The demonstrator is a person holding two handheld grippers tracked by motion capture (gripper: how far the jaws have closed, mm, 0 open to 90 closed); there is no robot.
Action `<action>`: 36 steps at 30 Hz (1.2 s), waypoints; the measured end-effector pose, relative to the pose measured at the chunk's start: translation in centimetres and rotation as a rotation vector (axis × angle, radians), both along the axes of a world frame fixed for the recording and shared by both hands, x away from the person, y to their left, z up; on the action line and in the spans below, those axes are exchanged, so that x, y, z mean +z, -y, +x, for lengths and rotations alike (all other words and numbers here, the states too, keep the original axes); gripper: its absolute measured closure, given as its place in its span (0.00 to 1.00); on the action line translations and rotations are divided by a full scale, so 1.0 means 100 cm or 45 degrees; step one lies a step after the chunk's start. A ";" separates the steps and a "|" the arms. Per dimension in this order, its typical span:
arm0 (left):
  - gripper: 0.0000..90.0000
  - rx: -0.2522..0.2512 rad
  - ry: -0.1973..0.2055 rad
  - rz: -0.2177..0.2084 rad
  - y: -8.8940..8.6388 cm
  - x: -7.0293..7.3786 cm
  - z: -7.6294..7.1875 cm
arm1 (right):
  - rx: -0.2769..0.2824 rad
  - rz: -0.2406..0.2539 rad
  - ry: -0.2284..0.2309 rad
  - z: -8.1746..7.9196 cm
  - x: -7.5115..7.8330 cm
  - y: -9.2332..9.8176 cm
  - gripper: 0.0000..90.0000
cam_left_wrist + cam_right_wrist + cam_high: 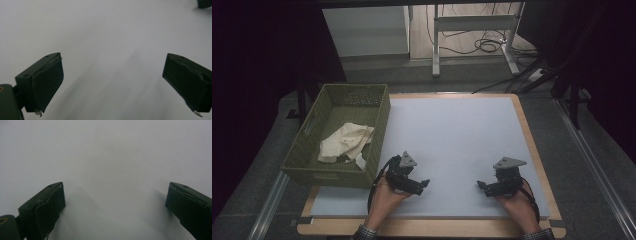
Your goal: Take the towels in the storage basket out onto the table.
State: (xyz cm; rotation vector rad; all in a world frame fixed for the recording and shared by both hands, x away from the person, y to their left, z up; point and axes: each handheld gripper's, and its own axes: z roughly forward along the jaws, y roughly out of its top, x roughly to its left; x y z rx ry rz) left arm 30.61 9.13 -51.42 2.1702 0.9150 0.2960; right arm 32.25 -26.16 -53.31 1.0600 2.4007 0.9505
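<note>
Cloth [346, 142], cream and crumpled, lay in the green basket [382, 116] at the table's [452, 130] left edge, its long axis running from near-left to far-right. Both grippers rested low on the bare grey surface, well apart from it: the left gripper [423, 186] and right gripper [481, 186] faced each other, jaws spread wide, holding nothing.

In the right gripper view, the right gripper [113, 205] points at a plain pale grey table surface [107, 152]. Its two black jaws rise from the bottom corners and stand wide apart, with nothing between them. Soft shadows of the jaws fall on the surface beside each one.
</note>
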 end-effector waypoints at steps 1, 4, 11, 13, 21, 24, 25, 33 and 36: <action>0.04 -0.004 0.000 0.002 0.001 0.001 0.001 | 0.000 0.000 0.000 0.000 0.000 0.000 0.03; 0.04 -0.017 0.002 0.011 0.004 0.007 0.003 | 0.000 0.000 0.000 0.000 0.000 0.000 0.03; 0.03 -0.048 -0.027 -0.019 0.005 0.016 0.009 | 0.000 0.001 0.000 0.000 0.000 0.000 0.03; 0.03 -0.059 -0.029 -0.017 0.005 0.018 0.011 | 0.000 0.000 0.000 0.000 0.000 0.000 0.03; 0.02 -0.083 -0.038 -0.041 0.006 0.032 0.020 | 0.000 0.000 0.000 0.000 0.000 0.000 0.03; 0.02 -0.091 -0.037 -0.048 0.005 0.038 0.023 | 0.000 0.000 0.000 0.000 0.000 0.000 0.03; 0.02 -0.091 -0.034 -0.050 0.006 0.039 0.024 | 0.000 0.000 0.000 0.000 0.000 0.000 0.03; 0.01 -0.101 -0.028 -0.053 0.003 0.052 0.035 | 0.000 0.001 -0.001 0.000 0.000 0.000 0.03; 0.01 -0.098 -0.031 -0.039 0.003 0.056 0.039 | 0.000 0.000 0.000 0.000 0.000 0.000 0.03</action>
